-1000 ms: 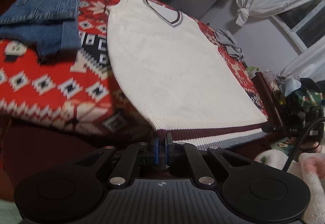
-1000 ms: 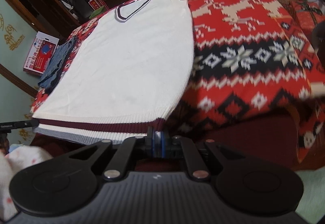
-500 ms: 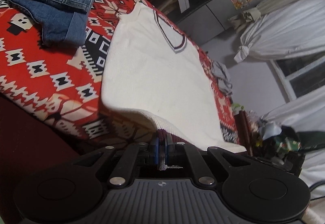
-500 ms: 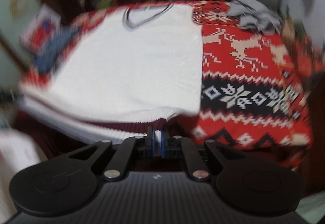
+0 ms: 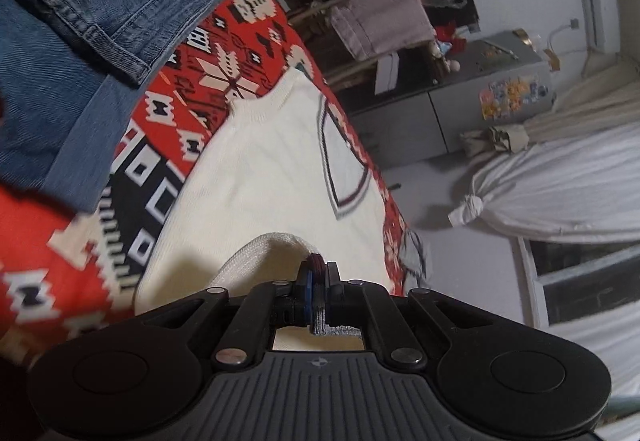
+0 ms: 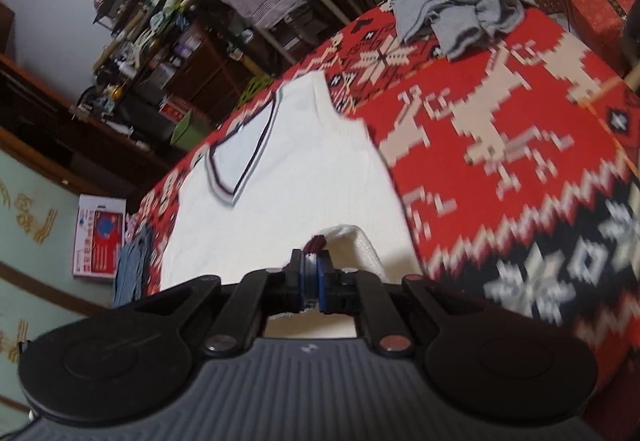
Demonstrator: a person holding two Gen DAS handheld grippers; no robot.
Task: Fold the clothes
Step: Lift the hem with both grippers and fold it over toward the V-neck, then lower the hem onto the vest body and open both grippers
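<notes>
Pinching vest [image 5: 256,169] hem: left claw [image 5: 318,283], right claw [image 6: 312,273] | jeans [image 5: 80,21] left, grey garment [image 6: 460,1] far right

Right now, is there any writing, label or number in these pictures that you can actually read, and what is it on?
None can be read.
Red and white box by the wall: print too blurred.
Stickers on the grey cabinet: too small.
Gold marks on the green wall: not legible.
</notes>
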